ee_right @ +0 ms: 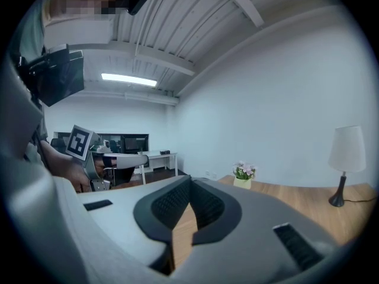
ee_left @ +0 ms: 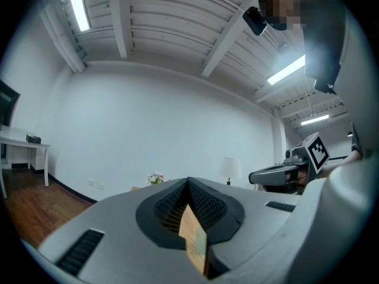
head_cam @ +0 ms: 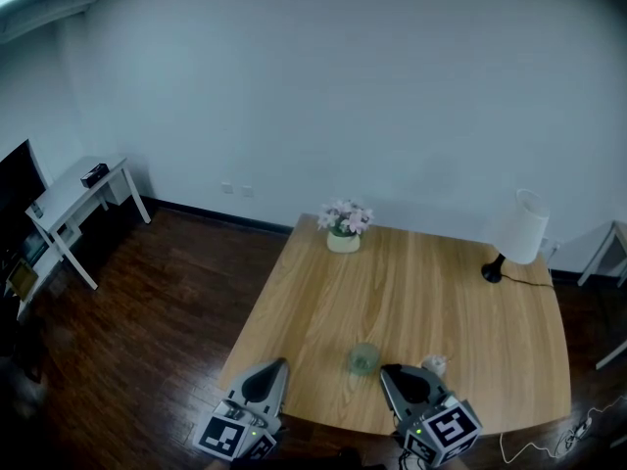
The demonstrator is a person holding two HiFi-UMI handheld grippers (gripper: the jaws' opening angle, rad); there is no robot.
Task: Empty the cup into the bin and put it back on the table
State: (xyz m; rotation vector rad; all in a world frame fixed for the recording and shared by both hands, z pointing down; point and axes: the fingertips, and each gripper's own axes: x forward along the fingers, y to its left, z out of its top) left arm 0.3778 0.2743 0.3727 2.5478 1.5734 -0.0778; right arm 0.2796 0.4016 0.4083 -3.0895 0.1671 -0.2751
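Closest to me, at the bottom of the head view, are the two claws. The left claw (head_cam: 279, 364) is at 7 o'clock and the right claw (head_cam: 386, 370) is at 5 o'clock. Both have their tips pressed together and hold nothing. The cup (head_cam: 363, 359) stands upright on the table (head_cam: 411, 292) between them, near the front edge. The right claw's tip is just beside it, at the cup's 4 o'clock. The left claw is farther off, at its 9 o'clock. A small white scrap (head_cam: 434, 364) lies at the cup's 3 o'clock. Flowers (head_cam: 344, 225) stand at 12 o'clock on the table and a lamp (head_cam: 516, 233) at 2 o'clock. I see no bin.

From the left gripper view, the left claw (ee_left: 188, 181) is closed and empty, with only a strip of table showing under its tips.

From the right gripper view, the right claw (ee_right: 189, 179) is closed and empty too.

I think the cup is thin, see-through and light. It may slip or squash, so a claw should open first, then pinch the wall gently near the rim.
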